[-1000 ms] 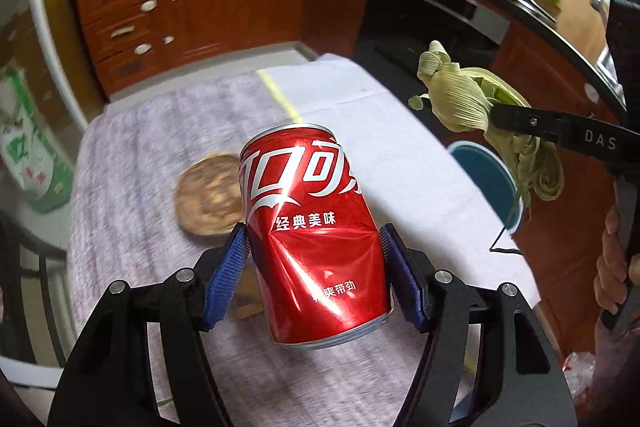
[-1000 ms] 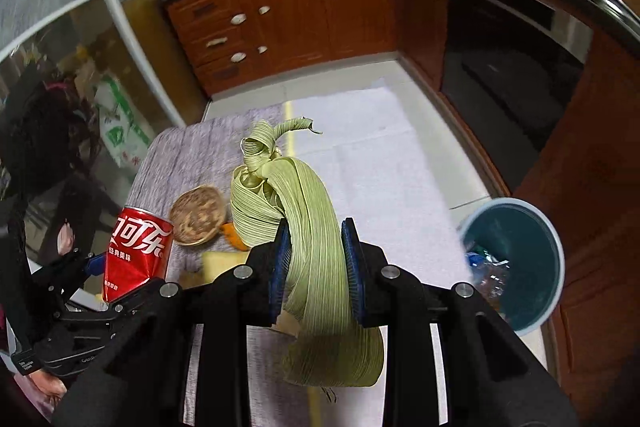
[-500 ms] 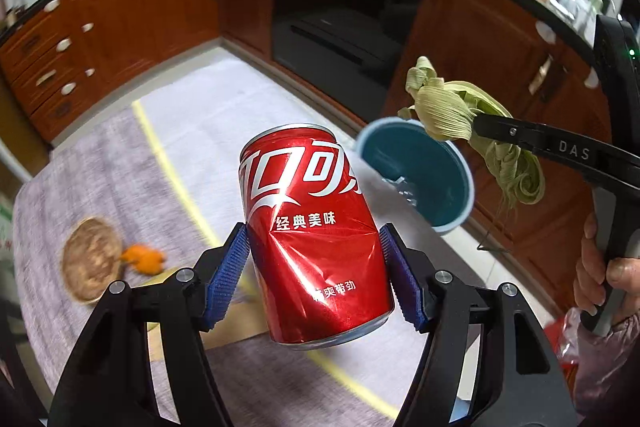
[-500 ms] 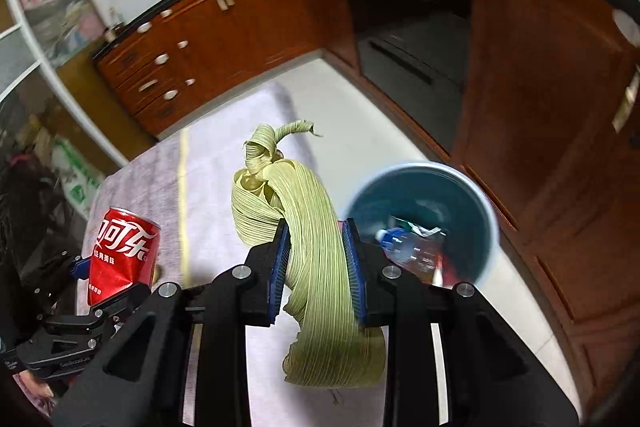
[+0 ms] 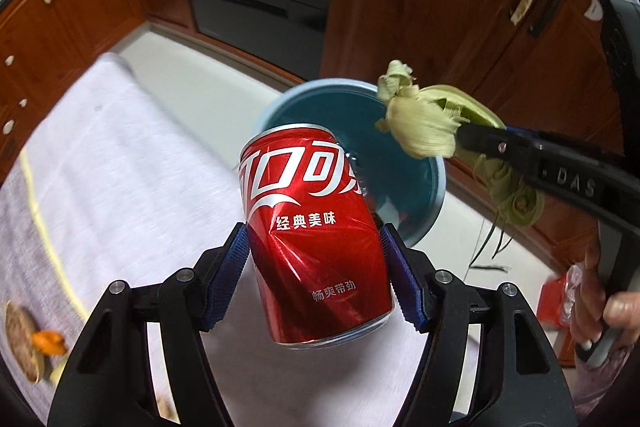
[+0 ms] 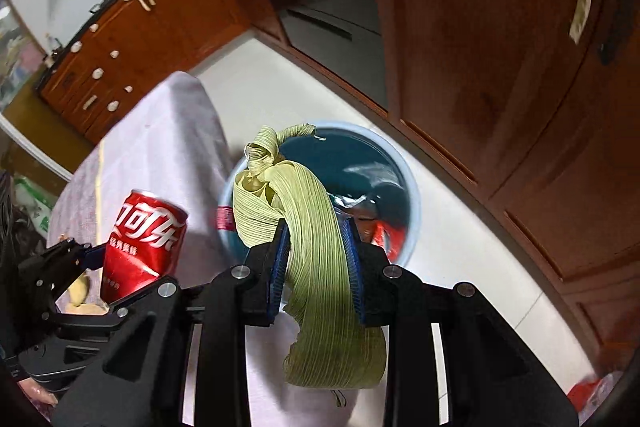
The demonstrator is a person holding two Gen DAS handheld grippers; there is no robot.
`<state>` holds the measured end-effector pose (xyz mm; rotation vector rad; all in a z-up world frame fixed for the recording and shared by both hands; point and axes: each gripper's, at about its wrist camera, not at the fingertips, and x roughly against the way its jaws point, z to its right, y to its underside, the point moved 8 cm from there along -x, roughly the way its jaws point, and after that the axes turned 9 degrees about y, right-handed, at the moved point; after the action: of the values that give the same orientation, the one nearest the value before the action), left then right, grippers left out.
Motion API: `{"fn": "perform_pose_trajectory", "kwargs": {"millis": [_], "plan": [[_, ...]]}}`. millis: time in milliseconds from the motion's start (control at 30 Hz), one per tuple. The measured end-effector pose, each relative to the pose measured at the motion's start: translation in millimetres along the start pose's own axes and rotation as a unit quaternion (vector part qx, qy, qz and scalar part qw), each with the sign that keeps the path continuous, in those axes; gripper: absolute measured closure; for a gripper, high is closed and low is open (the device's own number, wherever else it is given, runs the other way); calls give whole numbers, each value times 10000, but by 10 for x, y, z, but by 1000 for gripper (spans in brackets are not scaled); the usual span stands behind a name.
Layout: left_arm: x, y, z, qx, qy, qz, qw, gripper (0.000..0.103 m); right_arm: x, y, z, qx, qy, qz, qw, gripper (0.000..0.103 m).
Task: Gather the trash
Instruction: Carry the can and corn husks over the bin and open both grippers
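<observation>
Left gripper (image 5: 316,263) clamps the dented red soda can (image 5: 316,231) — right gripper (image 6: 316,263) pinches the pale green corn husk (image 6: 320,247), both above the round blue bin (image 6: 412,203).

One red cola can (image 5: 316,239), dented at the side, sits between the jaws of the left gripper (image 5: 316,267). One bundle of green corn husk (image 6: 320,251) sits between the jaws of the right gripper (image 6: 318,263), curling out past the fingertips. That makes two grippers, each with two blue-padded fingers (image 5: 226,279). One round blue trash bin (image 6: 414,215) lies beyond both pairs of jaws; the scraps inside it are too blurred to count. One round woven coaster (image 5: 20,343) lies far off to the left of the left jaws, with one orange peel piece (image 5: 48,341) just beside it. One hand (image 5: 600,303) shows to the right of the left jaws.
</observation>
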<state>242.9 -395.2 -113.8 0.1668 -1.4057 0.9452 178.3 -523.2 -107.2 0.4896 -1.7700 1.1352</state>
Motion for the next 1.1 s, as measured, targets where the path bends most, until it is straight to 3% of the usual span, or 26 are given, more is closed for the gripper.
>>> {"fn": "perform_pose_trajectory", "kwargs": {"millis": [333, 400, 733, 800, 867, 900, 933, 1100], "plan": [[-640, -237, 23, -44, -93, -443, 9990, 34, -439, 37, 250, -128, 153, -454, 9988, 77], [-652, -218, -21, 9, -108, -440, 9990, 27, -476, 19, 254, -100, 172, -470, 9987, 77], [-557, -133, -107, 225, -103, -417, 9988, 26, -629, 18, 160, -56, 145, -616, 9980, 74], [-497, -123, -114, 268, -37, -384, 9989, 25, -649, 7, 124, -9, 124, -637, 9979, 69], [-441, -111, -93, 299, -2, -371, 9989, 25, -651, -3, 69, -8, 34, -658, 9978, 52], [-415, -106, -93, 317, 24, -356, 9989, 25, -635, -15, 47, -29, -15, -634, 9980, 33], [-381, -83, -77, 326, 34, -338, 9989, 25, -614, -33, 34, -50, -33, -594, 9982, 23], [-288, -97, -55, 391, 128, -278, 9988, 21, -574, -34, 25, -236, -51, -715, 9971, 14]]}}
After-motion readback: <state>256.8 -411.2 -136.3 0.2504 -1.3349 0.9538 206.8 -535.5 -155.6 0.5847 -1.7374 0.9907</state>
